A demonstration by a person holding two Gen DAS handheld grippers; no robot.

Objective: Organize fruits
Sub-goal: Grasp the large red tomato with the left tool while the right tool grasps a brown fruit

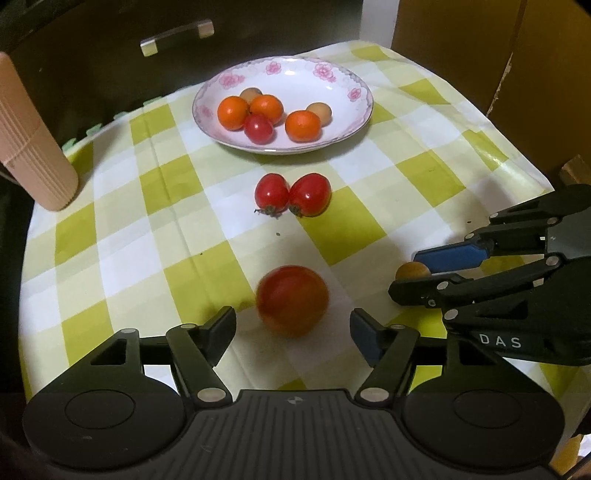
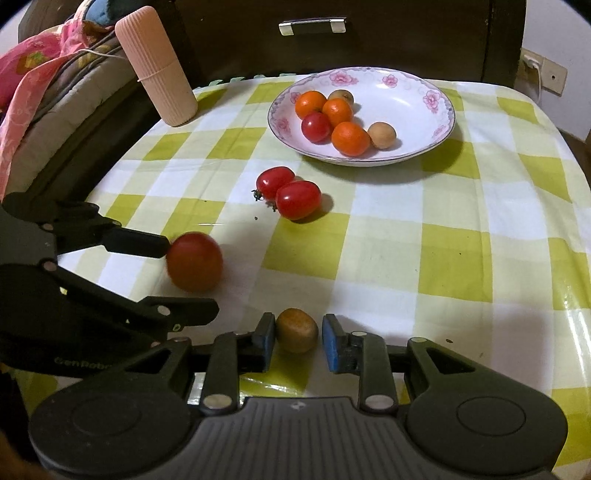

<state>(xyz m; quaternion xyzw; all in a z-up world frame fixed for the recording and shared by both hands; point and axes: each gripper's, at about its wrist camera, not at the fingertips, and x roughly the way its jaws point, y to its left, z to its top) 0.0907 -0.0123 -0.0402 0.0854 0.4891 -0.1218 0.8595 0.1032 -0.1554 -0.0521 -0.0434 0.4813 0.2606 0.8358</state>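
Observation:
A flowered white plate (image 1: 354, 110) (image 2: 424, 144) at the back of the checked table holds three oranges, a cherry tomato and two brown fruits. Two cherry tomatoes (image 1: 291, 195) (image 2: 288, 194) lie side by side in front of it. A blurred red tomato (image 1: 292, 300) (image 2: 194, 261) sits between the open fingers of my left gripper (image 1: 293, 330) (image 2: 188, 275), touching neither pad. A small brown fruit (image 2: 296, 329) (image 1: 412, 271) lies between the pads of my right gripper (image 2: 298, 343) (image 1: 406, 275). The left pad touches it and a small gap shows at the right pad.
A ribbed pink cylinder (image 1: 31, 147) (image 2: 157, 66) stands at the table's back left edge. A dark cabinet with a metal handle (image 2: 313, 25) is behind the table. Bedding (image 2: 44, 74) lies at the left and cardboard (image 1: 517, 55) at the right.

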